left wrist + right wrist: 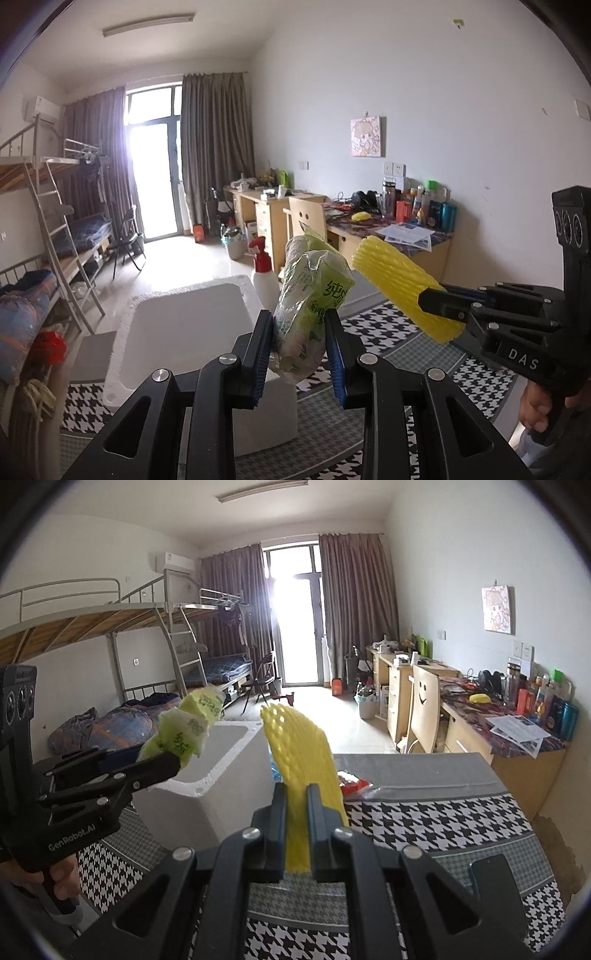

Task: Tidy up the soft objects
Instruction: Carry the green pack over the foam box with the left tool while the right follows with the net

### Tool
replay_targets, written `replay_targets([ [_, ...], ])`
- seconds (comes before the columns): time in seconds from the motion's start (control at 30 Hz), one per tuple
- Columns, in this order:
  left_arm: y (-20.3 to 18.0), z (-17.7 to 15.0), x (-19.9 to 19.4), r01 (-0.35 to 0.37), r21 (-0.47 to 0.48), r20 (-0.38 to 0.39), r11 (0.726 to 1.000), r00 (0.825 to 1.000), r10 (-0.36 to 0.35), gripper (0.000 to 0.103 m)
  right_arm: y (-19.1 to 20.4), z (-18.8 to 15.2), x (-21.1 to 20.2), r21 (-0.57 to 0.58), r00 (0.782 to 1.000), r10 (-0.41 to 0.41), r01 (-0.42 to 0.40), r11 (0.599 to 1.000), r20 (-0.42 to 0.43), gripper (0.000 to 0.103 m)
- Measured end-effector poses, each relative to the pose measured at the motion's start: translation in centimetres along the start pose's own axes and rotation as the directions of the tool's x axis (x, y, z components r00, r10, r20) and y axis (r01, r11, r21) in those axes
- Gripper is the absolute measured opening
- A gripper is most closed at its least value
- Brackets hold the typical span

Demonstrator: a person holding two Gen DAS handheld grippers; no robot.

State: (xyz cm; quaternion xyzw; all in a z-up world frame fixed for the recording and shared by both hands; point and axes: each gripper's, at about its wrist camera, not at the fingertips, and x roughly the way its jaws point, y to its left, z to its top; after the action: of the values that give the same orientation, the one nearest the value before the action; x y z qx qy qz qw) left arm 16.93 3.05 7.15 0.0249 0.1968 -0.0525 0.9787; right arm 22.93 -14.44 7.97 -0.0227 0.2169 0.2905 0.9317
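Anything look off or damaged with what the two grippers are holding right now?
Nothing stands out. The left gripper pinches a crumpled green tissue pack; the right gripper flattens a yellow foam net. Both are squashed, not torn.

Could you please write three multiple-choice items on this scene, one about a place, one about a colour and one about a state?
1. Where does the white foam box sit?
A. On the houndstooth cloth
B. On the wooden desk
C. On the upper bunk

2. What colour is the foam net sleeve held in the right tongs?
A. Red
B. Yellow
C. Blue

3. What state are the left tongs in?
A. Wide open and empty
B. Shut on nothing
C. Shut on the green and white plastic pack

Answers:
1. A, both wrist views show the box resting on the black and white houndstooth cloth.
2. B, the ribbed sleeve between the pads is plainly yellow.
3. C, the blue pads press both sides of the crinkled pack, which sticks up between them.
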Motion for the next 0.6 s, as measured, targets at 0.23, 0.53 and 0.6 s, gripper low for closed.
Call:
replay_targets([
  [0.23, 0.4, 0.5, -0.2, -0.014, -0.002, 0.016, 1.0, 1.0, 0.014, 0.03, 0.3, 0.6, 0.2, -0.007, 1.0, 0.012, -0.012, 1.0, 0.013, 0.013],
  [0.53, 0.9, 0.7, -0.3, -0.034, -0.003, 0.032, 0.999, 0.999, 0.034, 0.03, 0.6, 1.2, 0.6, -0.013, 1.0, 0.019, -0.019, 1.0, 0.018, 0.013],
  [0.6, 0.9, 0.9, -0.4, -0.043, -0.002, 0.039, 0.999, 0.998, 0.043, 0.03, 0.7, 1.4, 0.8, -0.015, 1.0, 0.022, -0.022, 1.0, 0.018, 0.013],
])
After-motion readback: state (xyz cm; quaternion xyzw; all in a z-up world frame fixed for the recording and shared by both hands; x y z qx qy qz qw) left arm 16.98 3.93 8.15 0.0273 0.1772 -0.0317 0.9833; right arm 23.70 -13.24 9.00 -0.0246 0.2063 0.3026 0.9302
